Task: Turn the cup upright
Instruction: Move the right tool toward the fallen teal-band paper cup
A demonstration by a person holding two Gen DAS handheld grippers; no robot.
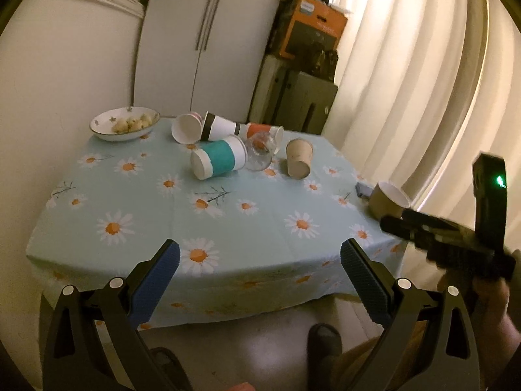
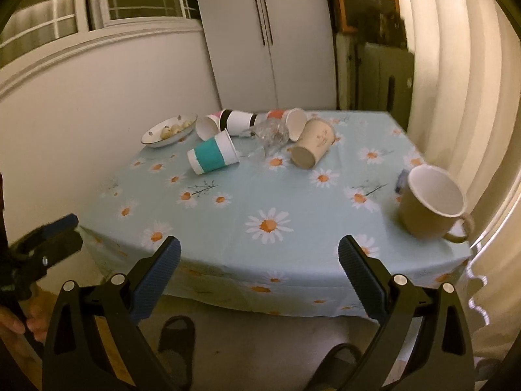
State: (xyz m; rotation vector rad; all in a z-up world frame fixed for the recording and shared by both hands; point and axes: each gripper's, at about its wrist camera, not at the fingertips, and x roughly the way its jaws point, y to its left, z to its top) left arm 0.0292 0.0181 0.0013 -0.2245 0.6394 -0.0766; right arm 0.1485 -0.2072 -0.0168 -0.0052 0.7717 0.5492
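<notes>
Right wrist: six tipped cups [image 2: 213, 156], one upright mug [image 2: 429, 207].

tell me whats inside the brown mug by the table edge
The brown mug stands upright; its white inside looks empty as far as the right wrist view shows. The near wall hides part of the bottom.

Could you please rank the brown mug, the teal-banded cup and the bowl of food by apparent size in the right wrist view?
1. Brown mug, largest, though it sits nearest the camera.
2. Teal-banded cup and bowl look about alike; I won't rank them.
</notes>
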